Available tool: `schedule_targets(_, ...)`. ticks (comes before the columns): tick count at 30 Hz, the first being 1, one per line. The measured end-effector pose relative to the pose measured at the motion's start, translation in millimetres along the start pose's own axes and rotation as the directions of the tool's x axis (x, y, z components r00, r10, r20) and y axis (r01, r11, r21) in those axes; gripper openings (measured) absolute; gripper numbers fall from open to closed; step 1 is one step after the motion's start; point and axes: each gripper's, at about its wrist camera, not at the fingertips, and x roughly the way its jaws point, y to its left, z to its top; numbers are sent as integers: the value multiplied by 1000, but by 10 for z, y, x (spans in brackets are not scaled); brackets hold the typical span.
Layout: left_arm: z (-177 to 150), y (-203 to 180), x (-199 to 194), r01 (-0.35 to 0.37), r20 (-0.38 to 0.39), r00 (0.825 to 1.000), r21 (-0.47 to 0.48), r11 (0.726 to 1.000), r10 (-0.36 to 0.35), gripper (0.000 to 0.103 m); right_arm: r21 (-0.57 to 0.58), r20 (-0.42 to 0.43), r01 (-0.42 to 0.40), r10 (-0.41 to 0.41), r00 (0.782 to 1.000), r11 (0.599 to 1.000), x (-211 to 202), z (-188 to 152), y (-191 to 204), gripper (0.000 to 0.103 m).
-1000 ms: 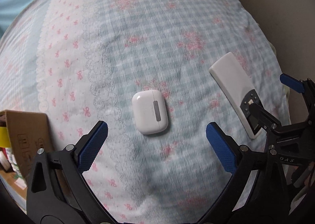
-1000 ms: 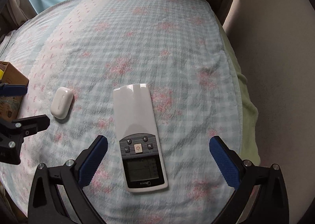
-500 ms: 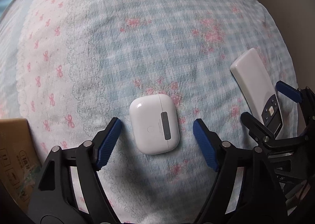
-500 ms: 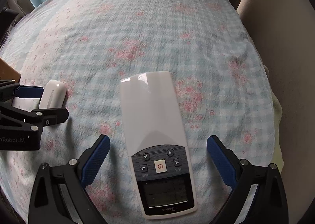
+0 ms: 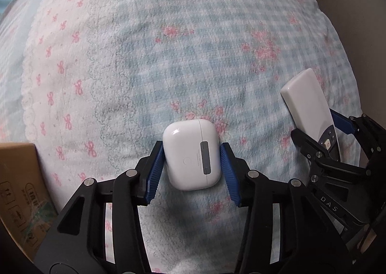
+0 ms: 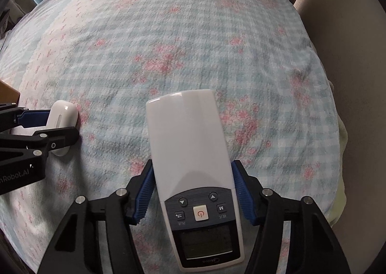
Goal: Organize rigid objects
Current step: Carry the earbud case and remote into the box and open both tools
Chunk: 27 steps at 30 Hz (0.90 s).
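A white earbud case [image 5: 191, 154] lies on the checked blanket. My left gripper [image 5: 191, 153] is shut on it, blue pads against both sides. The case also shows at the left of the right wrist view [image 6: 63, 118], between the left gripper's fingers. A white remote control [image 6: 193, 165] with a dark button panel and screen lies on the blanket. My right gripper [image 6: 191, 175] is shut on it, pads pressing its sides just above the buttons. The remote shows in the left wrist view [image 5: 306, 103] at the right, in the right gripper.
A cardboard box [image 5: 21, 192] stands at the blanket's left edge, close to the left gripper. The blanket [image 6: 193, 45] stretches far ahead. Its right edge [image 6: 335, 129] drops off beside a beige surface.
Both grippers moved down and forward over their objects and closed. The left one closed on the earbud case, the right one on the remote.
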Motion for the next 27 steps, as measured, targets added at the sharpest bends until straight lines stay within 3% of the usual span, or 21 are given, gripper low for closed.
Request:
schedule_targets(12,-75,-35,-440,46,38,998,13,999,-46,43,100,55,-38,33,998,994,-389,-56,-66,56)
schedule_targets(20,-21,22,-1182,46,119,992,9,999,-47,43,128,130,-61,44,990,990,-916,188,42,56)
schedule_targets(27,-207,456,-1909,94,183,979,9,996,-94,43,114,172,-67,47,984,991,-1586,321,306,56)
